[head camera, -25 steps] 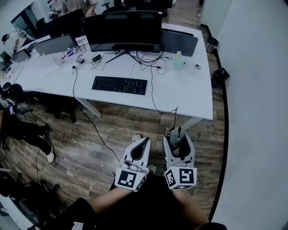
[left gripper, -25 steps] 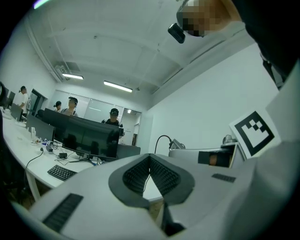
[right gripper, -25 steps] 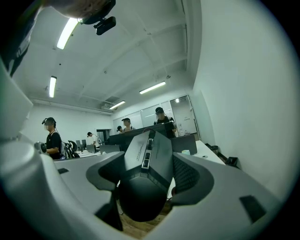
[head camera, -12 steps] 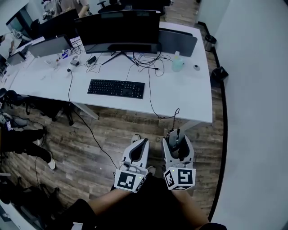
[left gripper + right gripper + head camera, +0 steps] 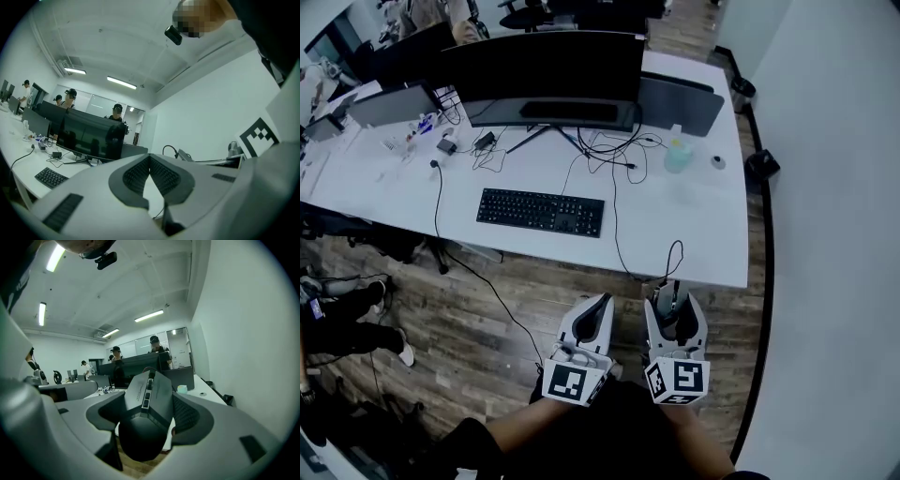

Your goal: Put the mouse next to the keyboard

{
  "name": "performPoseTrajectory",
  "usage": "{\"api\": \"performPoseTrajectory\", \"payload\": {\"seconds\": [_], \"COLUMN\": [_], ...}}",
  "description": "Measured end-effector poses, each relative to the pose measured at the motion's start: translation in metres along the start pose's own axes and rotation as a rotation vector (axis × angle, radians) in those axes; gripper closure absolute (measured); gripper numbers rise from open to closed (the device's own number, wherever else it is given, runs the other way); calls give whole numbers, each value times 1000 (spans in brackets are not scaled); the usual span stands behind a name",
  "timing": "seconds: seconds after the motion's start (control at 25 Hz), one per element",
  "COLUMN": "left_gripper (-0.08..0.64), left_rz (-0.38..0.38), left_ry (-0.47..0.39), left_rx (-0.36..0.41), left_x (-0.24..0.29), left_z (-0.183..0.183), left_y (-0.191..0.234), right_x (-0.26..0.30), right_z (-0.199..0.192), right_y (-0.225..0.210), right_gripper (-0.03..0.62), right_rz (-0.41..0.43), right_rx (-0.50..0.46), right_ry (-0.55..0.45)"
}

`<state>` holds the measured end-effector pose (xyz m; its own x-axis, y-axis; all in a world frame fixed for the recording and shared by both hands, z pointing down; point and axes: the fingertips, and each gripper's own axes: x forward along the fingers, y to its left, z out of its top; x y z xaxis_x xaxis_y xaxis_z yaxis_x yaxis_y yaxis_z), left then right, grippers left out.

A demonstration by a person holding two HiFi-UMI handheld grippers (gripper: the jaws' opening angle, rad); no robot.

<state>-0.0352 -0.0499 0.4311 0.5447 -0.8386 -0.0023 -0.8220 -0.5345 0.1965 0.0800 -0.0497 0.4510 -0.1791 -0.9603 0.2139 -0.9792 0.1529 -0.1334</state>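
My jaws on the left gripper [image 5: 598,306] are pressed together at the tips and carry nothing. In the head view that gripper hangs over the wooden floor [image 5: 478,309], nearer to me than the keyboard [image 5: 541,212] and a little to its right, clear of the bench [image 5: 698,230] edge.

Just to the right, the right gripper [image 5: 675,300] has its jaws clamped on the black mouse [image 5: 145,420]. One jaw presses on each flank, and the wheel end points away from me. The mouse is therefore off the bench, well apart from the keyboard, to its right and on my side of it. The mouse's cable [image 5: 673,255] loops up over the bench edge right of the keyboard and runs on toward the back.

The keyboard lies flat near the front of the bench. Behind it stands a wide dark monitor [image 5: 544,66]. Farther right of the keyboard, toward the back, stands a pale green bottle [image 5: 677,155].
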Motion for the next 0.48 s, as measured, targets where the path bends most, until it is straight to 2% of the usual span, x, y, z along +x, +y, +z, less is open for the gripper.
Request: {"api": "performPoseTrajectory", "payload": {"seconds": [0.28, 0.48], "left_gripper": [557, 557], "left_rz": [4, -10], "left_ry": [-5, 43], "left_rx": [-23, -57], "left_x": [11, 17], "left_z": [3, -4], "left_y": [1, -2], "right_x": [4, 1], "right_z": [-5, -10], "right_y": [-17, -23], "right_gripper": [268, 270], "right_rz": [-17, -30], "right_rx": [9, 13], "right_ry": [38, 71]}}
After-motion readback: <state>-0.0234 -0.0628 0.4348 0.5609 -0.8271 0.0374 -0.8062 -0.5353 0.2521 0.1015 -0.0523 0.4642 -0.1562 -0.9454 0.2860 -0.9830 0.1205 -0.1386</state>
